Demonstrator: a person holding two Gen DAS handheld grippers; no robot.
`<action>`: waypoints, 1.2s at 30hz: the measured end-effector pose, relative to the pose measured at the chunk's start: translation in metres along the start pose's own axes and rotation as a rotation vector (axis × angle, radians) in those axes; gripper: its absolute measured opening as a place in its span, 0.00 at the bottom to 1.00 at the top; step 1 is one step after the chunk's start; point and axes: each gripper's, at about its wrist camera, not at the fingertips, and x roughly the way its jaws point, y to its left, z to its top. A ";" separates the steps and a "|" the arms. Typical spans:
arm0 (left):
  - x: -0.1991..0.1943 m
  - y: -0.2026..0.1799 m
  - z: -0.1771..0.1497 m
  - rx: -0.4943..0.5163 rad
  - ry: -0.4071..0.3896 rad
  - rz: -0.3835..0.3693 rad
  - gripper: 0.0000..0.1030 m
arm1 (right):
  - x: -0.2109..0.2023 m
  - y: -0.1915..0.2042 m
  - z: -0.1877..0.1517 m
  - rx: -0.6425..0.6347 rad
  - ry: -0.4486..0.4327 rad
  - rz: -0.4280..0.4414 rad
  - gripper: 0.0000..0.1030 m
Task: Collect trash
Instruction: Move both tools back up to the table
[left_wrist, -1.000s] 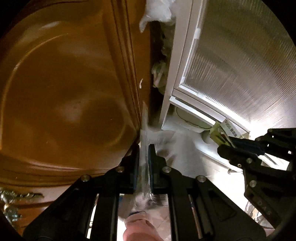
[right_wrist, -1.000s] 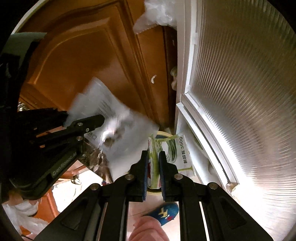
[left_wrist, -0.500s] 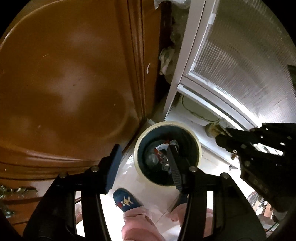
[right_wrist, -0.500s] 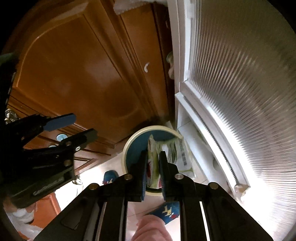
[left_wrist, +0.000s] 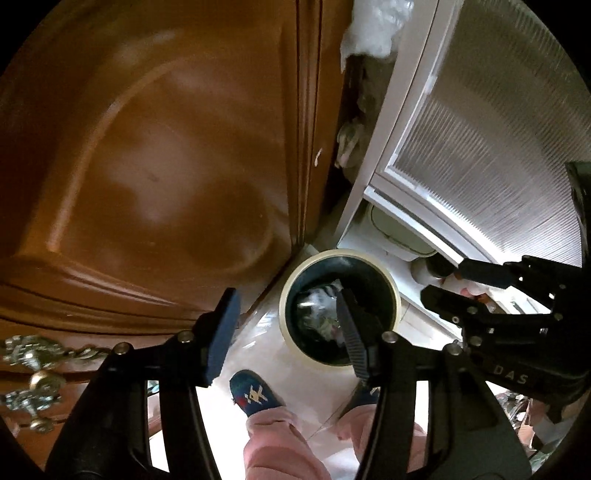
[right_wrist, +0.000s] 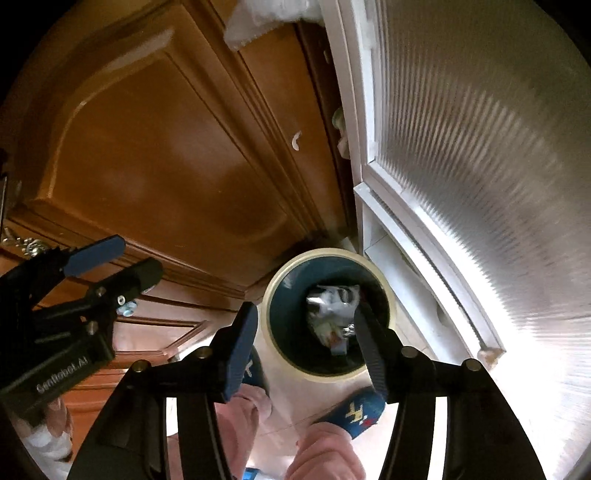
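A round trash bin with a cream rim (left_wrist: 394, 291) (right_wrist: 270, 334) stands on the floor below both grippers. Crumpled wrappers and bags (left_wrist: 320, 300) (right_wrist: 332, 306) lie inside it. My left gripper (left_wrist: 286, 325) is open and empty above the bin; it also shows in the right wrist view (right_wrist: 118, 258), at the left. My right gripper (right_wrist: 304, 339) is open and empty over the bin; it also shows in the left wrist view (left_wrist: 448, 282), at the right.
A brown wooden cabinet door (left_wrist: 155, 158) (right_wrist: 155, 147) stands left of the bin. A white-framed ribbed glass door (left_wrist: 491, 125) (right_wrist: 472, 155) stands to the right. The person's blue slippers (left_wrist: 255, 395) (right_wrist: 354, 410) and pink trouser legs are just before the bin. White plastic (left_wrist: 373, 26) hangs above.
The left gripper opened first and its white bag dropped into the bin. The right gripper then opened and let go of the green-printed package, which fell in too.
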 end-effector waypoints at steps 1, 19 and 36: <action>-0.006 0.001 0.001 0.000 -0.002 0.000 0.49 | -0.003 0.001 0.001 0.000 0.001 -0.001 0.54; -0.222 -0.022 0.083 0.109 -0.300 -0.042 0.50 | -0.247 0.047 0.037 -0.174 -0.292 0.050 0.54; -0.334 -0.071 0.183 0.193 -0.490 -0.012 0.53 | -0.394 -0.013 0.098 -0.119 -0.540 -0.018 0.54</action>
